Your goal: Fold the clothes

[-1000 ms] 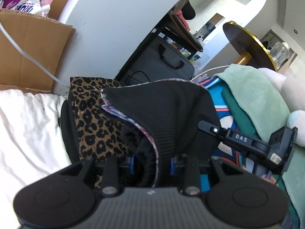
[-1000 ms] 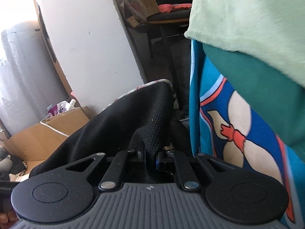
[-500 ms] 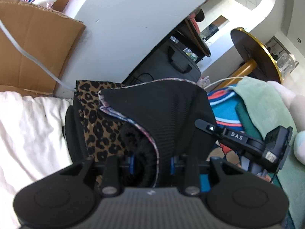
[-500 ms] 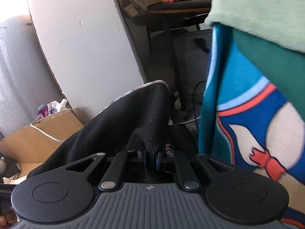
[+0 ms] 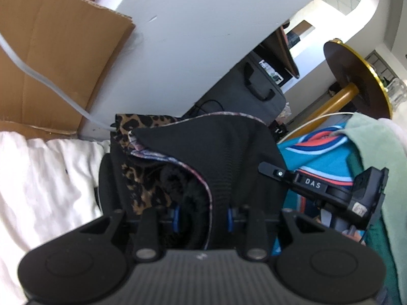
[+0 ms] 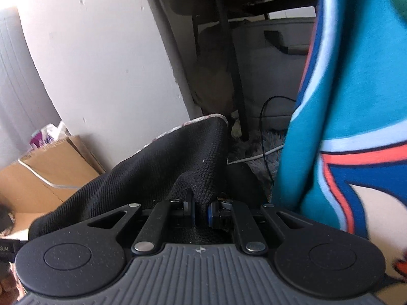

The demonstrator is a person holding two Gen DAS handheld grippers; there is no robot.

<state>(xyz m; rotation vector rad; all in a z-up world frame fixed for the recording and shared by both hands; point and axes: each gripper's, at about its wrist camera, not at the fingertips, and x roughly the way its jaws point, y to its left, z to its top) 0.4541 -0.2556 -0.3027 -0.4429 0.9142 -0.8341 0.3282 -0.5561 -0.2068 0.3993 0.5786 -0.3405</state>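
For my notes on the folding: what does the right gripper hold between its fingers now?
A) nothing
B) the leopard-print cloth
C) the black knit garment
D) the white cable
C: in the right wrist view, the right gripper is closed on a pinched fold of the black knit garment.

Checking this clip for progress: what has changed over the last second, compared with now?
Both grippers carried the black garment forward toward the white wall, which looms larger; the teal blanket slid rightward. Nothing was grabbed or released: left gripper and right gripper stay clamped on it.
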